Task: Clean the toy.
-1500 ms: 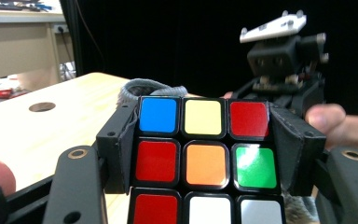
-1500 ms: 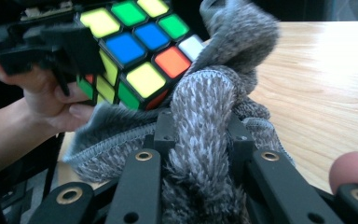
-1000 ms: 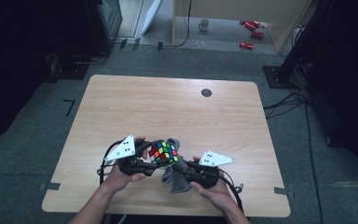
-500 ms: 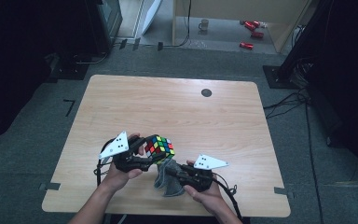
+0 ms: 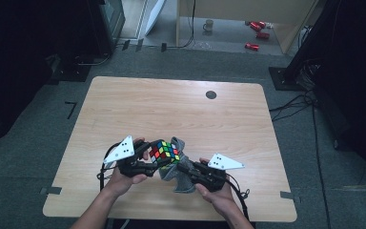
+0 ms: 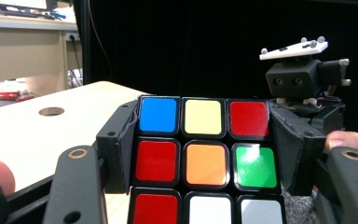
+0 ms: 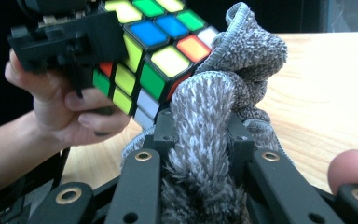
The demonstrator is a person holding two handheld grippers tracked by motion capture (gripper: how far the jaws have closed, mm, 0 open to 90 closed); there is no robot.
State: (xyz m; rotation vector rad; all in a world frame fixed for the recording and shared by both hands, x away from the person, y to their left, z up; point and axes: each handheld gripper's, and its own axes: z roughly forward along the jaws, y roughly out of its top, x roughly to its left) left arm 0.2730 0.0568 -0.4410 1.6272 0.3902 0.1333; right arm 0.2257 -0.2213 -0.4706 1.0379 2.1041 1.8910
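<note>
Dark floor and cables ringed the pale wooden counter (image 5: 181,109), bare but for a small round hole. Above its near edge the left gripper (image 5: 145,164) had its jaws clamped on opposite sides of the puzzle cube (image 5: 164,151), held clear of the wood. The right gripper (image 5: 183,170) had its jaws pinched tight on a fold of grey cloth (image 5: 181,179), pressed against the cube. The cube looked rigid, light and slick-faced, best gripped flat across two faces; the cloth was soft and limp, best bunched.
</note>
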